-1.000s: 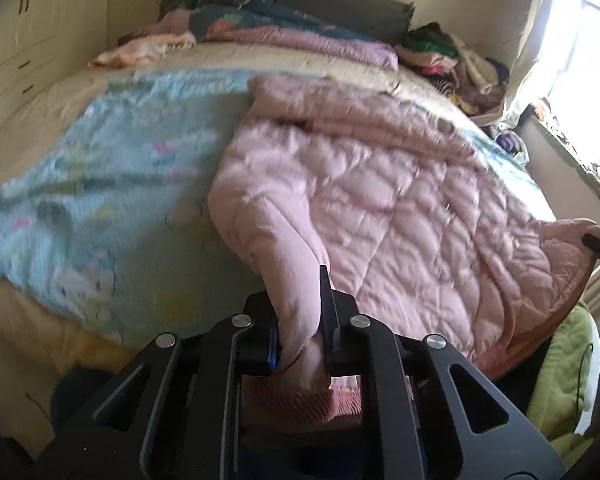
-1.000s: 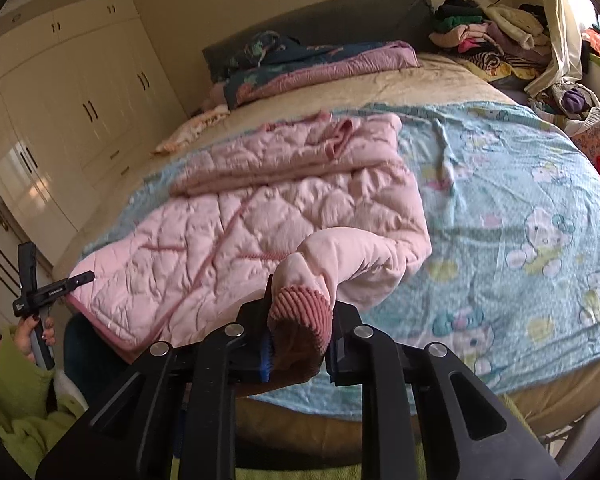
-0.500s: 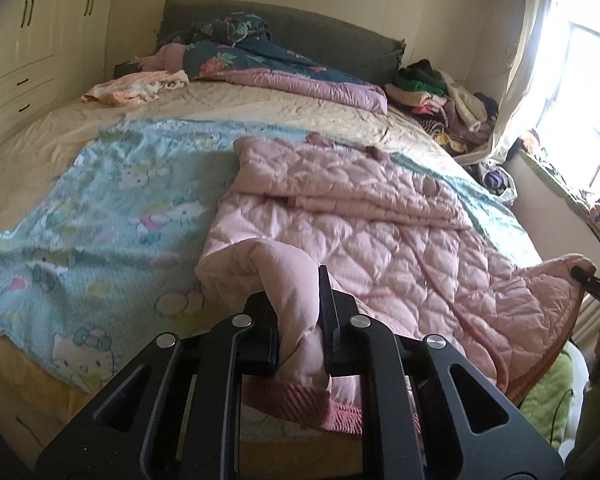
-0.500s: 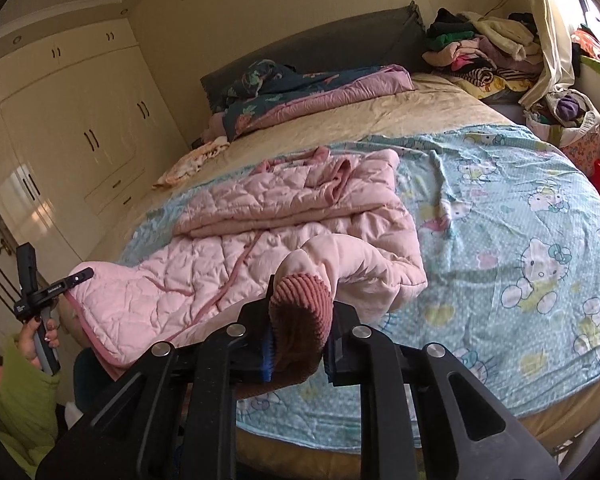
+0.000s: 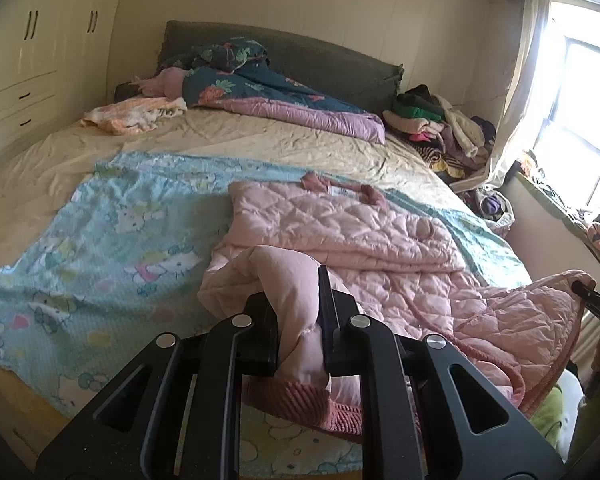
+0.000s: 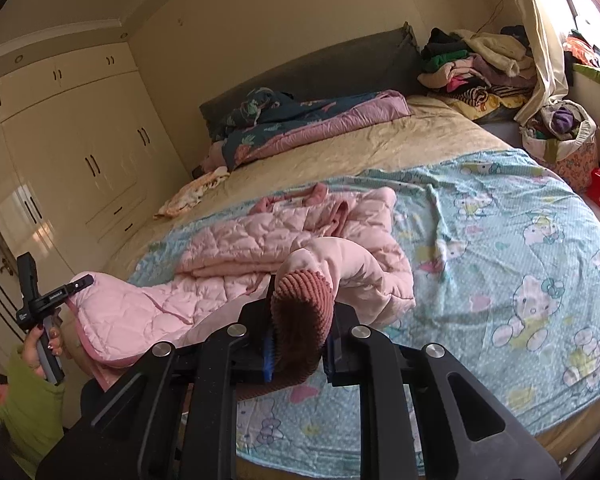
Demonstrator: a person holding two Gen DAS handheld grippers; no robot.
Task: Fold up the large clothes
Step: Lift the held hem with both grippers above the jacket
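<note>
Both sleeves have been carried up and inward over the bed since a second ago, so more of the pink quilted puffer jacket [image 5: 380, 248] now bunches ahead of the claws. Left gripper [image 5: 300, 320] is clamped on the pale pink sleeve [image 5: 288, 280], its ribbed cuff [image 5: 300, 404] hanging below the fingers. Right gripper [image 6: 300, 332] pinches the other sleeve's dusky-red ribbed cuff [image 6: 302, 300]. Beyond both claws, the jacket lies on a light blue cartoon-print sheet [image 6: 520, 260].
</note>
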